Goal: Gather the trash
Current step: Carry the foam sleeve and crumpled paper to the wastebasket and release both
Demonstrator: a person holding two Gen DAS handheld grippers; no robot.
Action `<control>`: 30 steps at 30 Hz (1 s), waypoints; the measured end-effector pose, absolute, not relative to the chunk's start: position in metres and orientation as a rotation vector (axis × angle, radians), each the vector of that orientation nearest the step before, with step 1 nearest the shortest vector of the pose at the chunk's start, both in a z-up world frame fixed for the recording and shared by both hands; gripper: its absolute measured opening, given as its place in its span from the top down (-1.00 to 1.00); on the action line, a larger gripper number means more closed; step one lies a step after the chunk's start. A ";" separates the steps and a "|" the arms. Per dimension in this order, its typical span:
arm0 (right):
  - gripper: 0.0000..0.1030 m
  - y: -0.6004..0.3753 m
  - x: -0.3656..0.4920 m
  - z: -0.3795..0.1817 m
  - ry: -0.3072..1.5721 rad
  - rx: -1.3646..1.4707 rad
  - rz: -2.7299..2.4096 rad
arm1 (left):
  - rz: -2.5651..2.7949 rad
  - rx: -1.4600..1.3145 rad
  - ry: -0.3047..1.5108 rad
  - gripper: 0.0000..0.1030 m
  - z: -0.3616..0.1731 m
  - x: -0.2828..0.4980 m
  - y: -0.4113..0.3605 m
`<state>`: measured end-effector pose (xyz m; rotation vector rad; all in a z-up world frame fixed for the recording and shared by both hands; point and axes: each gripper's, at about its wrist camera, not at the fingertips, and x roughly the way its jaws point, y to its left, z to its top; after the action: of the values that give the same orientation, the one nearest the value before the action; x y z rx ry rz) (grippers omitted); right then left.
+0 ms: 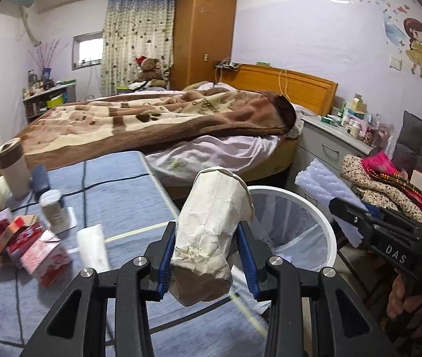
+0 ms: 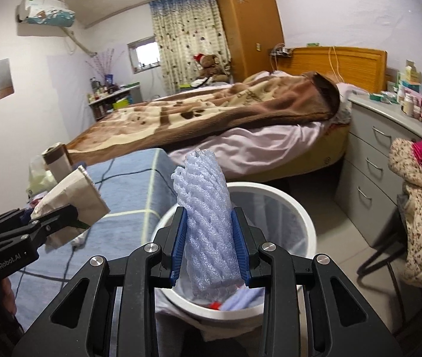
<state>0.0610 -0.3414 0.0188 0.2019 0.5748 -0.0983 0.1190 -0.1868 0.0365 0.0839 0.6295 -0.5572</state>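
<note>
Gripping foam net (image 2: 208,223) between right jaws, above bin (image 2: 306,223).

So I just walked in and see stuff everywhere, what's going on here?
A person is clearing trash with handheld tongs. The left tongs grip a crumpled paper bag at the table edge. The right tongs grip a white foam net sleeve over the lined white bin. Red cartons are on the table.
</note>
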 end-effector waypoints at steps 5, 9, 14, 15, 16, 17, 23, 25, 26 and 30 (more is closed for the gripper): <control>0.39 -0.351 0.063 0.011 0.593 0.202 -0.142 | -0.585 0.105 0.644 0.22 0.029 0.126 -0.210; 0.39 -0.358 0.065 0.007 0.610 0.207 -0.157 | -0.593 0.133 0.641 0.22 0.025 0.130 -0.228; 0.38 -0.362 0.070 -0.001 0.638 0.198 -0.184 | -0.595 0.163 0.635 0.22 0.020 0.135 -0.244; 0.38 -0.363 0.071 -0.003 0.644 0.195 -0.192 | -0.600 0.164 0.635 0.22 0.020 0.136 -0.245; 0.38 -0.365 0.071 -0.004 0.651 0.196 -0.195 | -0.602 0.162 0.639 0.22 0.018 0.137 -0.247; 0.38 -0.366 0.073 -0.007 0.661 0.201 -0.194 | -0.603 0.166 0.639 0.21 0.017 0.138 -0.249; 0.35 -0.373 0.079 -0.015 0.705 0.196 -0.222 | -0.618 0.174 0.665 0.17 0.008 0.147 -0.260; 0.34 -0.373 0.081 -0.016 0.718 0.190 -0.225 | -0.633 0.170 0.671 0.15 0.006 0.148 -0.263; 0.33 -0.374 0.082 -0.016 0.720 0.188 -0.231 | -0.637 0.173 0.672 0.13 0.006 0.149 -0.264; 0.22 -0.376 0.084 -0.018 0.731 0.180 -0.257 | -0.649 0.156 0.677 0.02 0.004 0.152 -0.265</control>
<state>0.0840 -0.3756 -0.0179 0.1802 0.7314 -0.2572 0.1525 -0.2652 0.0035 0.1555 0.6766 -0.6493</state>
